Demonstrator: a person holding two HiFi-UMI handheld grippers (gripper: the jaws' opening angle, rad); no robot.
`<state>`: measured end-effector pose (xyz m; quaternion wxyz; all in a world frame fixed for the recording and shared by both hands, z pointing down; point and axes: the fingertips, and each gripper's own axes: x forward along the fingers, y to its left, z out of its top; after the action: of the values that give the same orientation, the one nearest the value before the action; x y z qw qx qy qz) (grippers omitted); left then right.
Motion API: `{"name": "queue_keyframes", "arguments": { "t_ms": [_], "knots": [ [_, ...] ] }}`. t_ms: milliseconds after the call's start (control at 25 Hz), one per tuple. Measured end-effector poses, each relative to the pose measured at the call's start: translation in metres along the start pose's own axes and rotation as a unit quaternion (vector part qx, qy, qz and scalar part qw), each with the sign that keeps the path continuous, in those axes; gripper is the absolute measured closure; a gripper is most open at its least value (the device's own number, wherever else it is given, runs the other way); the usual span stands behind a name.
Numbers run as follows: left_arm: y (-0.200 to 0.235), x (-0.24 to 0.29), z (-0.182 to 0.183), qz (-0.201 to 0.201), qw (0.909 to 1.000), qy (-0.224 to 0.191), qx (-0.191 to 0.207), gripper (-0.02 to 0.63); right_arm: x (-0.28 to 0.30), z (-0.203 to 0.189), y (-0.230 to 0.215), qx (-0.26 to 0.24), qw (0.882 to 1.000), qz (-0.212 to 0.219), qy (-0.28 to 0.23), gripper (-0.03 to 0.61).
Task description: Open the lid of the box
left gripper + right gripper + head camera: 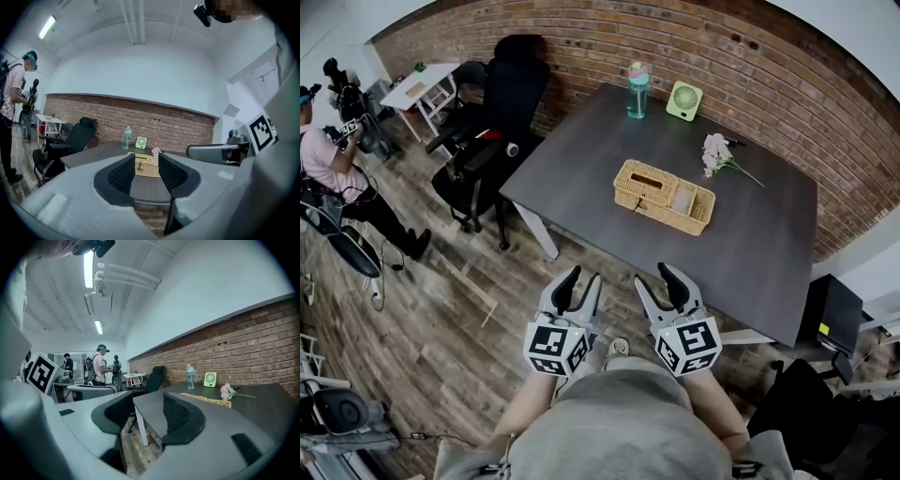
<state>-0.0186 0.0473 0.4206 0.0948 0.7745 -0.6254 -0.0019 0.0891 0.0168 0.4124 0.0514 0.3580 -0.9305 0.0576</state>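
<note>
A woven wicker box [664, 197] with a slotted lid lies in the middle of the dark grey table [769, 262]. Both grippers hang off the table's near edge, above the wooden floor and well short of the box. My left gripper [580, 284] is open with nothing between its fingers. My right gripper [662, 281] is open and empty too. In the left gripper view the box [149, 169] shows far off between the jaws of the left gripper [144, 160]. In the right gripper view the box [206, 401] lies to the right of the right gripper [147, 405].
A water bottle [637, 90], a small green fan [684, 100] and a sprig of flowers [715, 155] stand behind the box by the brick wall. Black office chairs [492, 122] sit off the table's left end. A person [333, 164] stands at far left.
</note>
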Motion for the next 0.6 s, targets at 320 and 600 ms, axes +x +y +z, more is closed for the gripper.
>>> {"name": "queue_keyframes", "arguments": {
  "t_ms": [320, 600],
  "knots": [
    [0.028, 0.054, 0.010, 0.010, 0.9999, -0.003, -0.013, 0.462, 0.049, 0.005, -0.038, -0.006, 1.000, -0.003, 0.005, 0.374],
    [0.035, 0.082, 0.008, 0.009, 0.9997, 0.005, -0.021, 0.465, 0.069, 0.005, -0.059, -0.010, 1.000, -0.014, 0.014, 0.376]
  ]
}}
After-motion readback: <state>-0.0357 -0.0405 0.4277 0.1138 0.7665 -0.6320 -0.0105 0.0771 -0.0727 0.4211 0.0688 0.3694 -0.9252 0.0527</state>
